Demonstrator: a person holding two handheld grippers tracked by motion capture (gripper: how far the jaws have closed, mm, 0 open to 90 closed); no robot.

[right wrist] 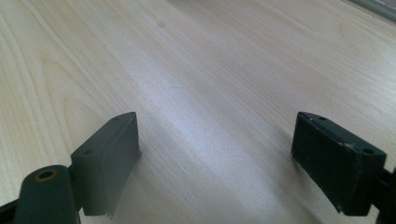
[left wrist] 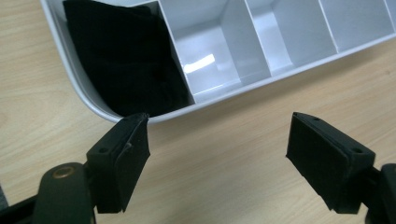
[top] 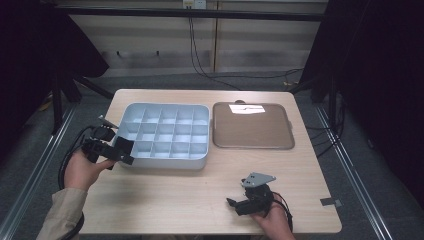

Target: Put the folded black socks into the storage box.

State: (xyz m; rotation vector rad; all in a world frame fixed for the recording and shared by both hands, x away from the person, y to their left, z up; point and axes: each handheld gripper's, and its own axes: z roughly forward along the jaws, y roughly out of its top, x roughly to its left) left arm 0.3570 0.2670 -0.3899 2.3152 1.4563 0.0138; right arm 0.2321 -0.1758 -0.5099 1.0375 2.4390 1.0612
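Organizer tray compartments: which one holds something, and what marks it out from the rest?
The near-left corner compartment of the tray, just ahead of the open left gripper. A black cloth fills it; the other visible compartments are bare.

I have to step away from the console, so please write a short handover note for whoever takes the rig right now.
Left gripper: open, holding nothing, at the near left corner of the grey compartment tray.
Right gripper: open, holding nothing, low over bare table near the front edge.
Black cloth: in the tray's corner compartment.
Brown tray: right of the grey one.
Done: cloth is in.
Left: other compartments look unfilled.
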